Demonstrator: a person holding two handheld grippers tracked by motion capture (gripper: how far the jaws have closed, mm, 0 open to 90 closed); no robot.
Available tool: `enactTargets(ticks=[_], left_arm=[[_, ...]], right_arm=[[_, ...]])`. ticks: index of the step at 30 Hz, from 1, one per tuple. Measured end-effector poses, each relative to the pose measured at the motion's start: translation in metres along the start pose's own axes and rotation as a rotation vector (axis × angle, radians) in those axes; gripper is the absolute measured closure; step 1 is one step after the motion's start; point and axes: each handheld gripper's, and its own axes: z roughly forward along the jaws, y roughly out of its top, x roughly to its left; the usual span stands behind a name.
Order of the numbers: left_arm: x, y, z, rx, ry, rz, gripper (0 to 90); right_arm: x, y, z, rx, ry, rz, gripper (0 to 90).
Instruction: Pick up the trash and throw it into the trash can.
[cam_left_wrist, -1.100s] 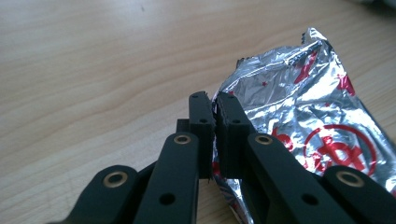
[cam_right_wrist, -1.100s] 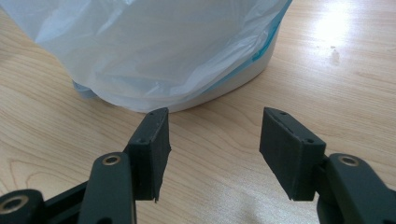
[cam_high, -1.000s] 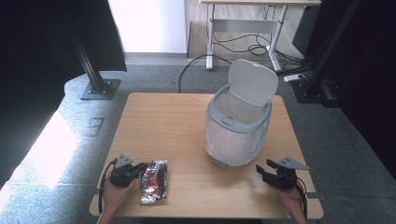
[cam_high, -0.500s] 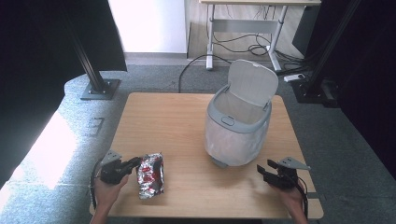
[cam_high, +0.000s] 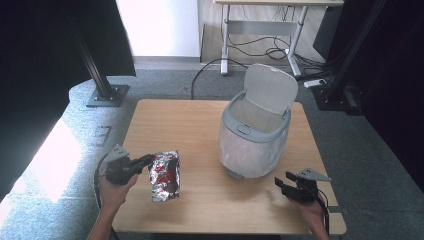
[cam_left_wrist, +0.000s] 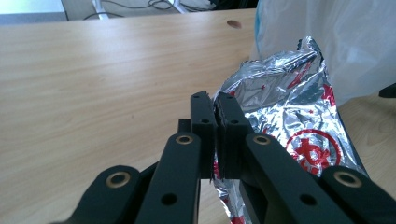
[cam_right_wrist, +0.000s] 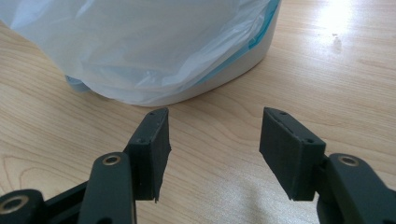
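So far only the grasp looks done: the left gripper (cam_high: 146, 161) pinches the edge of the foil snack wrapper (cam_high: 165, 175) lying on the counter (cam_high: 200, 125), while the right gripper (cam_high: 283, 185) waits spread beside the open-lidded trash bin (cam_high: 255, 137), drop-in still ahead.
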Motion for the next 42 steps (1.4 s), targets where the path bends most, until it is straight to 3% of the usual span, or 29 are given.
enactTargets(ticks=[3,20,42], left_arm=[[-0.005,0.013,-0.001,-0.009,-0.009,0.016,87.3],[-0.021,0.049,0.007,-0.011,-0.045,0.063,87.3],[-0.032,0.076,0.007,-0.006,-0.068,0.101,87.2]], right_arm=[[-0.001,-0.001,0.002,0.008,-0.001,0.005,41.8],[-0.003,-0.003,0.007,0.033,0.004,0.008,41.7],[-0.005,-0.004,0.007,0.042,-0.002,0.014,41.8]])
